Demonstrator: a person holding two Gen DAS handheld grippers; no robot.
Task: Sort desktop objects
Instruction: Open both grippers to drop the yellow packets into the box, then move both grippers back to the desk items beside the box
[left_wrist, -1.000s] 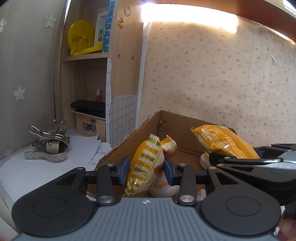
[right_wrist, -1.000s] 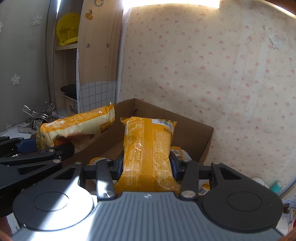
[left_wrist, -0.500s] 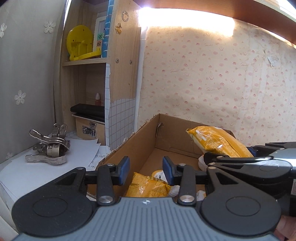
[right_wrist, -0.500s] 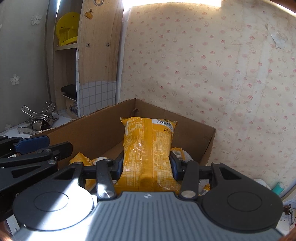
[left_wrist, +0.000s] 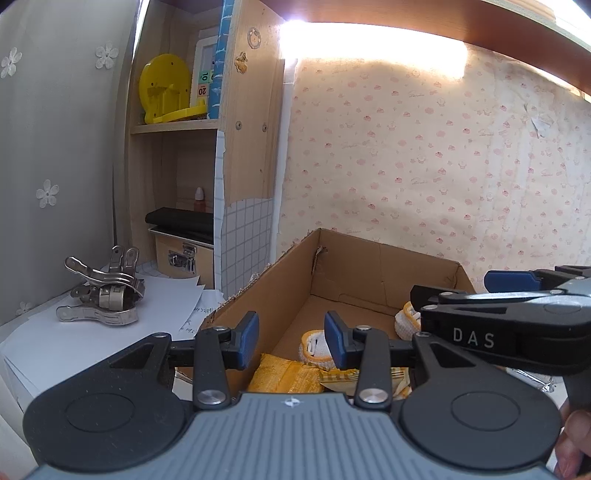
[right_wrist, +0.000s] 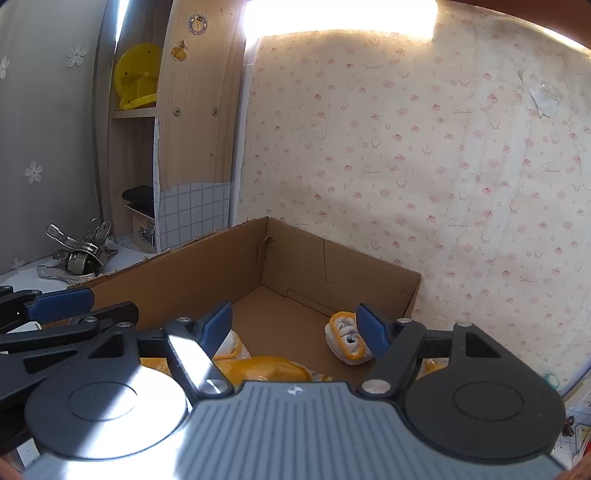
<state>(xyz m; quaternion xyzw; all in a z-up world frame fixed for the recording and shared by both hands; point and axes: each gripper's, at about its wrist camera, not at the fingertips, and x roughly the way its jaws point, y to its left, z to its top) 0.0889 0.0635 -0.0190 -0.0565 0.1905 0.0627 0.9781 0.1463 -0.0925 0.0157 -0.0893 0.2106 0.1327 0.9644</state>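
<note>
From my left camera, the left tool (left_wrist: 290, 338) sits low in the centre of the frame with its blue pads a narrow gap apart and nothing gripped between them. Beyond the pads lies the open cardboard box (left_wrist: 258, 291), which fills the lower middle of the picture. On its floor, just under the pads, I see an orange snack packet (left_wrist: 284, 376) lying flat, a second packet with yellow stripes (left_wrist: 341, 376) beside it to the right, and a rolled white-and-yellow sock (left_wrist: 314, 345) behind them. Another rolled sock (left_wrist: 406, 319) sits further right, partly hidden by the right tool (left_wrist: 509, 280), which comes in from the right edge.

From my right camera, the right tool (right_wrist: 293, 328) has just been opening; its pads stand wide apart over the box (right_wrist: 207, 266) with nothing pressed between them. Under it, at lower centre, an orange snack packet (right_wrist: 266, 369) rests on the box floor, and a rolled sock (right_wrist: 345, 338) lies just inside the right pad. The left tool (right_wrist: 61, 299) enters from the left edge.

At the left of both views, a heap of metal clips (left_wrist: 105, 293) rests on white paper (left_wrist: 55, 343) on the counter. In the upper left, a wooden shelf unit (left_wrist: 251, 129) holds a yellow plastic piece (left_wrist: 166, 88).
</note>
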